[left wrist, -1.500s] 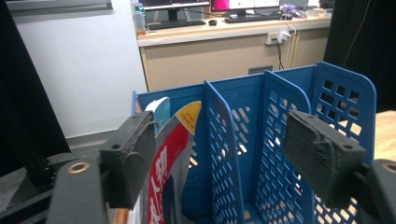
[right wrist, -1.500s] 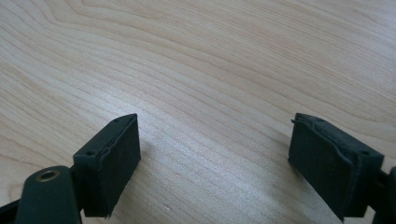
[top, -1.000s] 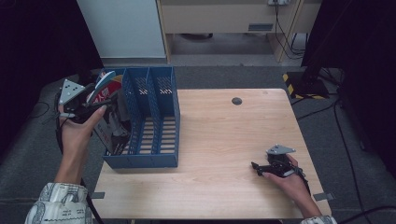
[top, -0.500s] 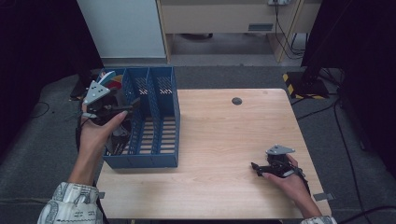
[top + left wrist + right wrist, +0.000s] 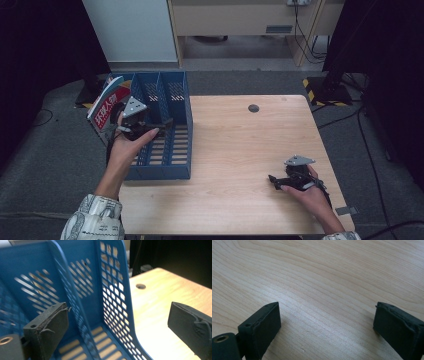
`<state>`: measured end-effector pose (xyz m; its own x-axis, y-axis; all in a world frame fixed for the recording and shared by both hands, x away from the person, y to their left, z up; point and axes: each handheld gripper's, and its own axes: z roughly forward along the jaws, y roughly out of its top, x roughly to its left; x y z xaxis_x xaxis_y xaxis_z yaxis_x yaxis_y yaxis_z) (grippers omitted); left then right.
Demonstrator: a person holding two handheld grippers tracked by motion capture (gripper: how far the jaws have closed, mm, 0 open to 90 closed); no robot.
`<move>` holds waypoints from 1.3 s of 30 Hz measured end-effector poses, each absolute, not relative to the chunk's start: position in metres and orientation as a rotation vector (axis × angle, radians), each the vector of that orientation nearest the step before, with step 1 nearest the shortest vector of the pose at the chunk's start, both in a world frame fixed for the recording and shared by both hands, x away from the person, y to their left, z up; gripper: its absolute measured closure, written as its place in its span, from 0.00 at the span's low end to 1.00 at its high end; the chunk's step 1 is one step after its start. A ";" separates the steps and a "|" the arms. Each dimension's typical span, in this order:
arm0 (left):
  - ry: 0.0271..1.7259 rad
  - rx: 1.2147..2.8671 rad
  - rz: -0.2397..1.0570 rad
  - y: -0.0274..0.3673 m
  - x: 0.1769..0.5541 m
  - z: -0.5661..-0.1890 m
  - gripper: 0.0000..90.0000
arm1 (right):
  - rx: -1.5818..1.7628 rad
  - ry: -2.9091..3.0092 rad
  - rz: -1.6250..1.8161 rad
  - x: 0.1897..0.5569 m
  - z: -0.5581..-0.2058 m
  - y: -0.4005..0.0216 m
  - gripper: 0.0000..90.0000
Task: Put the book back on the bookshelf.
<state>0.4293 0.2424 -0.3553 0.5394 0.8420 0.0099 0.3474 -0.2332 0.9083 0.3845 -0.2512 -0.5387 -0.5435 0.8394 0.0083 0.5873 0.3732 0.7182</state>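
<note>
- High view: your left gripper hovers over the blue file rack at the table's left edge, jaws pointing right across its slots. A magazine with a red cover leans in the rack's leftmost slot, just beside your left hand. Your right gripper rests low on the table near its front right corner, well apart from the rack.
- Left gripper view: your jaws have just been opening and stand wide apart, with nothing pressed between them; a rack divider and the rack's outer wall lie in the gap.
- Right gripper view: your jaws have just been opening too and stand wide, empty, over bare wood.
</note>
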 end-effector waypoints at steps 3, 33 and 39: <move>0.987 1.834 0.607 0.233 0.431 -0.366 0.03 | 1.248 2.280 0.969 0.385 -0.539 -0.251 0.08; 0.853 1.967 0.434 0.118 0.417 -0.407 0.05 | 1.280 2.261 0.965 0.385 -0.539 -0.253 0.07; 0.808 1.995 0.388 0.096 0.412 -0.412 0.05 | 1.287 2.252 0.953 0.386 -0.539 -0.258 0.07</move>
<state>0.4119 0.0965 -0.4122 0.7348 0.6767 -0.0463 0.3870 -0.3622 0.8479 0.3862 -0.2581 -0.5387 -0.5109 0.8596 0.0085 0.6049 0.3524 0.7141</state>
